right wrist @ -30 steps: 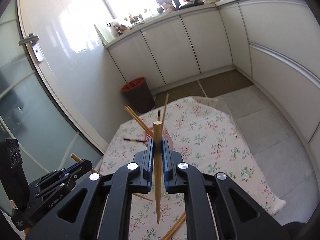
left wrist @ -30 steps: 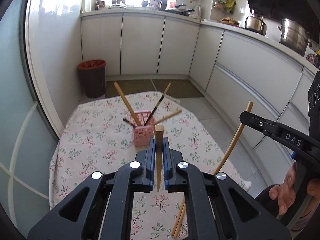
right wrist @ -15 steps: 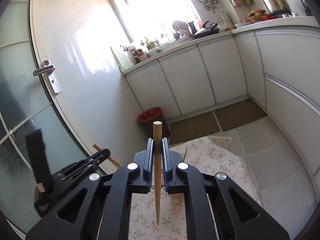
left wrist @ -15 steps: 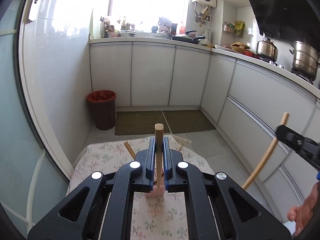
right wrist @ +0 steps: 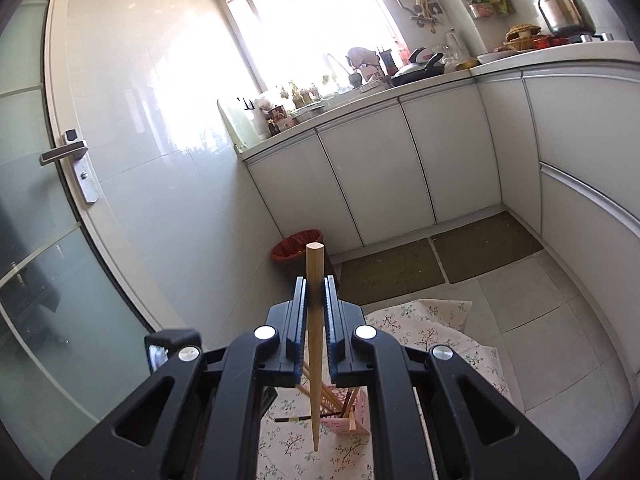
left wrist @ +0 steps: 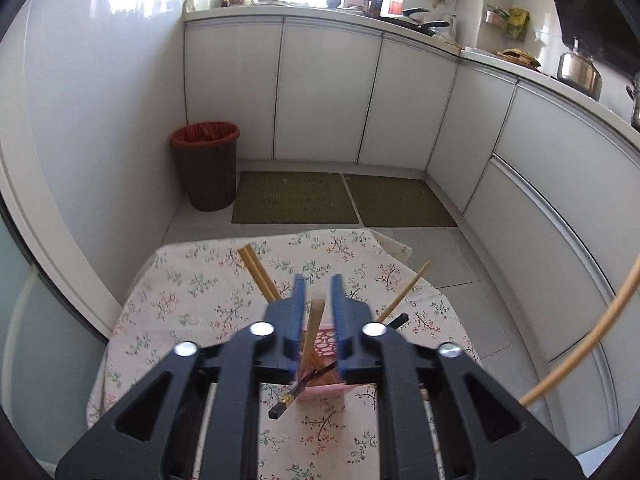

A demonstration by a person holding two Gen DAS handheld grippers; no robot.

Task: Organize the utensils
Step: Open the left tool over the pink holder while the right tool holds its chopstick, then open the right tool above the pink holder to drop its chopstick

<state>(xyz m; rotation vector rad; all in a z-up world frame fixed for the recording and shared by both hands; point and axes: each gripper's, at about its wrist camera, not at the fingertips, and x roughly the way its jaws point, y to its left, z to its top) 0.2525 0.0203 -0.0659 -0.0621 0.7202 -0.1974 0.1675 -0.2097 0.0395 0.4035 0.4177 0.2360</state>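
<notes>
A pink perforated holder (left wrist: 325, 344) stands on the floral tablecloth (left wrist: 192, 304) and holds several wooden and black chopsticks. My left gripper (left wrist: 318, 280) is open right above it, and a wooden chopstick (left wrist: 314, 328) stands loose between its jaws with its lower end in the holder. My right gripper (right wrist: 315, 284) is shut on another wooden chopstick (right wrist: 315, 344), held upright above the holder (right wrist: 352, 408). That chopstick also shows at the right edge of the left wrist view (left wrist: 592, 340).
A brown bin with a red liner (left wrist: 206, 164) stands on the floor by the wall. Two floor mats (left wrist: 296, 196) lie before white cabinets (left wrist: 328, 88). A glass door with a handle (right wrist: 66, 152) is to the left. Pots sit on the counter (left wrist: 580, 68).
My left gripper has opened and let go of its chopstick, which now stands in the pink holder. My right gripper has risen while holding its chopstick.
</notes>
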